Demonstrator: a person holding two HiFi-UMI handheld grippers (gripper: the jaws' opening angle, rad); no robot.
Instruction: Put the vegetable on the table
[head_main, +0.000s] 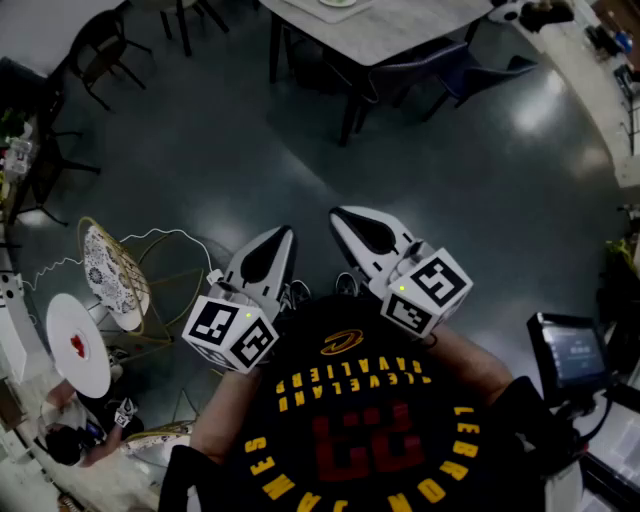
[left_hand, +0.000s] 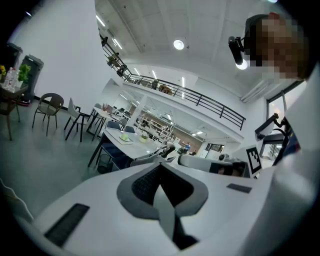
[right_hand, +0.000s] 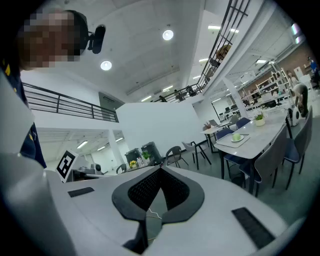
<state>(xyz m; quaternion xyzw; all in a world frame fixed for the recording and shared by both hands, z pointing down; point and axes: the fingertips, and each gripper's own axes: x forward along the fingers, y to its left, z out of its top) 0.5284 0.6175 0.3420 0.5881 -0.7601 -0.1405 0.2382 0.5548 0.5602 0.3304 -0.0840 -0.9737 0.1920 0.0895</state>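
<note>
Head view looks steeply down on a dark grey, glossy floor that mirrors the ceiling lamps as pale patches. The left gripper and the right gripper are held side by side just in front of the person's black shirt. They are near each other but not touching, high over the floor and pointing out into the room. In the left gripper view the jaws are pressed together with nothing between them. The right gripper view shows the same for the right gripper: tips meeting, nothing held. A long pale table stands at the top edge of the head view, well apart from both grippers, with dark blue chairs drawn up to it. On that table lies a tray, and a plate on the tray bears a small, pale green, rounded vegetable, too small to tell more. On the person's left stand a small round white table and a gold wire chair with a patterned seat. The room is a tall white hall with round ceiling lights and a railed gallery running along the upper wall.
</note>
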